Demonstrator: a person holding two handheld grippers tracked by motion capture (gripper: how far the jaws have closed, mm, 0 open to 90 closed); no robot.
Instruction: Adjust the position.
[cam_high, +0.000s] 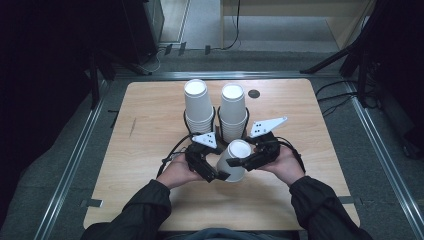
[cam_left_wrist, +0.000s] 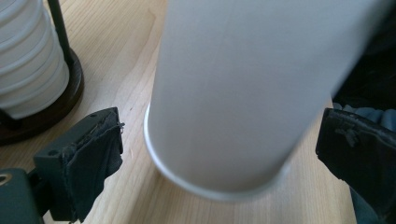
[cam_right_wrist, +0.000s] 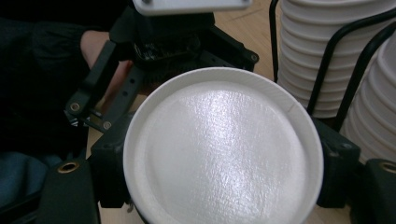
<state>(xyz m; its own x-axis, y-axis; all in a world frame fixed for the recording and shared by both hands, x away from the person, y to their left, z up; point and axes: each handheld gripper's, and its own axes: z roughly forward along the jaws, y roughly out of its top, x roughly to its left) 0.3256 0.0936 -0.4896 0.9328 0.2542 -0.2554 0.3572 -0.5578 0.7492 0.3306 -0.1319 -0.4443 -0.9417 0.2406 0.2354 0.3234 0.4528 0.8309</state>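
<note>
Centrally, near table (cam_high: 150, 107) front edge, inverted white paper cup (cam_high: 234, 161) stands rim-down on wood. Right hand-held gripper (cam_high: 239, 161) clamps cup just below its upturned base, jaws on opposite sides. Left hand-held gripper (cam_high: 220, 176) open wide around cup's lower wall, pads (cam_left_wrist: 95, 158) clear of it. Behind, two cup stacks (cam_high: 199, 106) in wire holders.

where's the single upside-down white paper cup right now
In the high view the single upside-down white paper cup stands at the table's near middle, between the left claw and right claw, just in front of the two racked cup stacks.
</note>
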